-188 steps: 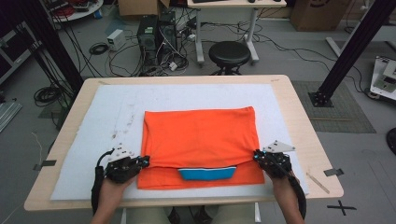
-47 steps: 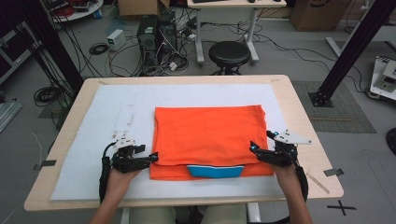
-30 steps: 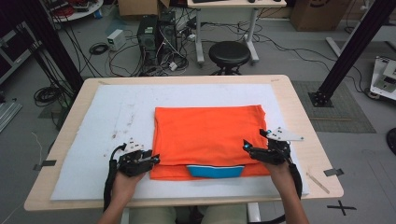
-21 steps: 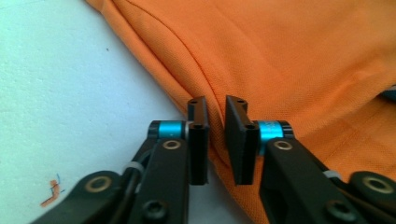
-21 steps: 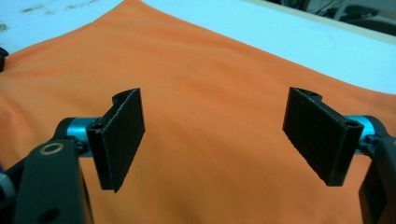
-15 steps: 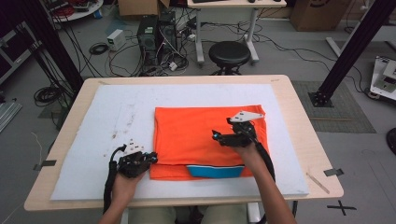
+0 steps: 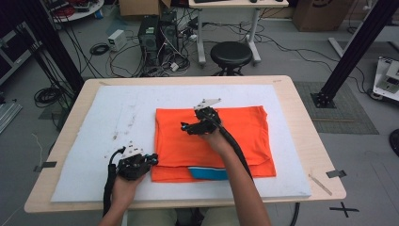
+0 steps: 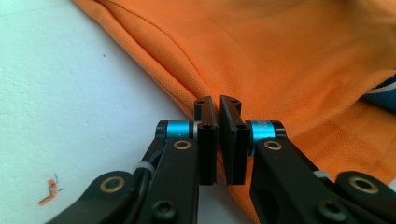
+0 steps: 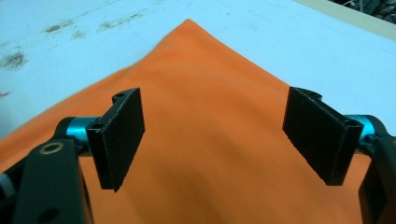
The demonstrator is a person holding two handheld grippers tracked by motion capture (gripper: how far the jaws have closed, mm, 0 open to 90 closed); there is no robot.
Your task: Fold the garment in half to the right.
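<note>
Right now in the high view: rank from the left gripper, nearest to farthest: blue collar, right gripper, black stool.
1. Blue collar: at the orange shirt's near edge, just to the right of the left gripper.
2. Right gripper: over the shirt's middle, farther up the table.
3. Black stool: on the floor beyond the table's far edge.

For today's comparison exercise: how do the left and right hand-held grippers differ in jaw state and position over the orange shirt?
The left hand-held gripper has jaws shut at the orange shirt's near left edge; whether cloth is pinched is unclear. The right hand-held gripper has jaws wide open, holding nothing. The left sits low at the edge; the right is over the shirt's far middle. Both have black jaws.
</note>
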